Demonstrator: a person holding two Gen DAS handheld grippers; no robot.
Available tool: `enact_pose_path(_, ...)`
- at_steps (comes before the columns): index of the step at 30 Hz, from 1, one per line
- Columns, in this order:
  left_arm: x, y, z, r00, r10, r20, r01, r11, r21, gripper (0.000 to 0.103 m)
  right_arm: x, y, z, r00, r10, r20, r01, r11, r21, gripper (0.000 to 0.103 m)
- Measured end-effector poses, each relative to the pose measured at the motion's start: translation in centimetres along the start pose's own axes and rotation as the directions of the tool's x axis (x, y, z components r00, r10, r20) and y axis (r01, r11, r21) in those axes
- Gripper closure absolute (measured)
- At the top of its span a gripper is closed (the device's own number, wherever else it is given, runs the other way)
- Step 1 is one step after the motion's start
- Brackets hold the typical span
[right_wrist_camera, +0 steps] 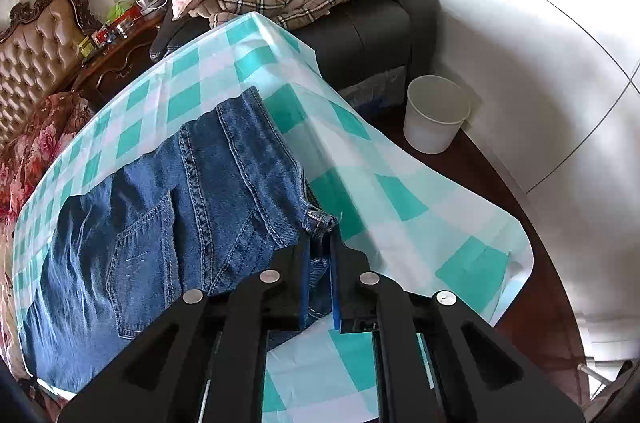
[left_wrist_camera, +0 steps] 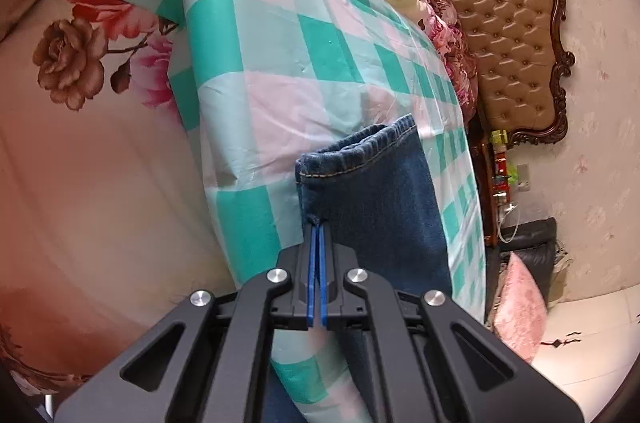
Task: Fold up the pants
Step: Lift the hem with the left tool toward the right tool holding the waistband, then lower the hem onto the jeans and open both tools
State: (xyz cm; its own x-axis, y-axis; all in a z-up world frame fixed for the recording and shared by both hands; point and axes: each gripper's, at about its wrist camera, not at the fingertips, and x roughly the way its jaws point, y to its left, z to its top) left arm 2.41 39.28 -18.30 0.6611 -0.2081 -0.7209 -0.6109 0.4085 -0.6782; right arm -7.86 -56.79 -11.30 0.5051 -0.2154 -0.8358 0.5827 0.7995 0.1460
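The jeans (right_wrist_camera: 168, 215) lie lengthwise between the 2 claws. Left claw (left_wrist_camera: 319, 223) pinches the hem — right claw (right_wrist_camera: 320, 243) grips the waistband corner.

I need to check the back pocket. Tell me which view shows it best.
The right wrist view. There the back pocket lies face up on the jeans, with its stitching plain. The left wrist view shows none of the pocket, only a hemmed leg end where the left gripper is shut on the denim.
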Motion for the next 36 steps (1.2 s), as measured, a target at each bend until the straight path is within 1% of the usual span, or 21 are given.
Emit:
enact_pose_path(4,-0.8,-0.1,-0.1,0.998,0.047,0.038,-0.048,0.999,0.005,0.093,2.0,0.4,-0.8,0.998,-0.057,-0.026,0.056,0.998,-0.035,0.096)
enact_pose_path(8,-3.2,-3.6,1.0,0.978,0.104,0.178,-0.131,0.981,0.143,0.074,2.7,0.6,-1.5,0.994,-0.112,-0.001,0.112,0.992,-0.055,0.095)
enact_pose_path(10,-2.7,-6.3,2.0,0.979,0.080,0.188,-0.126,0.960,0.251,0.046,2.9,0.6,-1.5,0.990,-0.139,0.006,0.139,0.989,-0.054,0.087)
enact_pose_path(11,-1.7,-7.7,2.5,0.984,0.073,0.165,-0.123,0.939,0.321,0.042,2.8,0.7,-1.4,0.985,-0.170,0.016,0.171,0.984,-0.055,0.087)
enact_pose_path(12,-0.6,-9.1,2.9,0.985,0.087,0.151,-0.140,0.910,0.390,0.042,2.8,0.8,-1.3,0.981,-0.193,0.024,0.194,0.979,-0.057,0.086)
enact_pose_path(14,2.4,-11.8,3.7,0.973,0.162,0.163,-0.225,0.819,0.528,0.042,2.2,0.6,-1.3,0.977,-0.208,0.039,0.210,0.977,-0.038,0.083)
enact_pose_path(15,3.9,-12.6,4.2,0.971,0.185,0.151,-0.239,0.780,0.578,0.042,1.6,0.4,-1.3,0.976,-0.214,0.050,0.215,0.976,-0.022,0.075)
enact_pose_path(16,4.8,-13.0,4.7,0.969,0.204,0.143,-0.248,0.760,0.600,0.042,1.1,0.3,-1.2,0.972,-0.228,0.065,0.229,0.973,-0.016,0.062)
enact_pose_path(18,6.7,-13.3,5.4,0.964,0.243,0.107,-0.253,0.718,0.649,0.042,-0.5,0.1,-1.1,0.955,-0.275,0.111,0.278,0.960,-0.014,0.057)
enact_pose_path(19,7.6,-13.3,5.6,0.960,0.270,0.080,-0.252,0.695,0.673,0.048,-1.5,0.2,-1.1,0.944,-0.297,0.142,0.304,0.952,-0.026,0.056)
enact_pose_path(20,8.3,-13.2,5.6,0.955,0.291,0.051,-0.242,0.675,0.697,0.061,-2.6,0.7,-1.0,0.937,-0.300,0.177,0.312,0.949,-0.045,0.056)
enact_pose_path(21,9.0,-13.0,5.8,0.951,0.308,0.017,-0.225,0.656,0.721,0.084,-3.4,1.3,-0.9,0.933,-0.298,0.202,0.316,0.947,-0.063,0.053)
enact_pose_path(23,9.1,-12.8,5.9,0.951,0.309,0.014,-0.222,0.649,0.727,0.084,-4.6,3.7,-0.5,0.930,-0.271,0.248,0.310,0.941,-0.136,0.051)
enact_pose_path(25,8.9,-13.2,5.9,0.939,0.336,0.075,-0.280,0.617,0.735,0.086,-5.4,7.1,-0.5,0.946,-0.181,0.269,0.246,0.941,-0.233,0.049)
enact_pose_path(27,8.3,-13.0,6.3,0.903,0.394,0.169,-0.397,0.618,0.678,0.094,-5.4,11.3,-0.9,0.964,-0.052,0.261,0.143,0.928,-0.343,0.048)
enact_pose_path(28,7.8,-12.8,6.4,0.894,0.403,0.196,-0.428,0.637,0.641,0.095,-5.1,14.1,-1.2,0.968,0.020,0.248,0.085,0.911,-0.405,0.048)
enact_pose_path(30,5.9,-13.6,5.1,0.904,0.345,0.254,-0.426,0.666,0.612,0.094,-3.7,20.0,-2.1,0.972,0.130,0.196,-0.010,0.857,-0.515,0.048)
enact_pose_path(32,4.1,-15.4,2.3,0.927,0.221,0.302,-0.370,0.662,0.652,0.076,-1.8,24.7,-2.8,0.969,0.201,0.147,-0.079,0.809,-0.583,0.050)
enact_pose_path(33,3.4,-16.5,0.2,0.941,0.152,0.302,-0.325,0.646,0.690,0.059,-0.7,27.0,-3.0,0.968,0.220,0.123,-0.102,0.786,-0.609,0.056)
enact_pose_path(34,2.9,-18.0,-2.6,0.957,0.080,0.279,-0.267,0.621,0.737,0.053,0.8,29.6,-3.3,0.969,0.233,0.089,-0.126,0.767,-0.630,0.066)
enact_pose_path(36,2.8,-20.1,-7.3,0.985,-0.020,0.171,-0.129,0.572,0.810,0.053,2.9,33.0,-3.8,0.966,0.256,0.038,-0.168,0.735,-0.657,0.069)
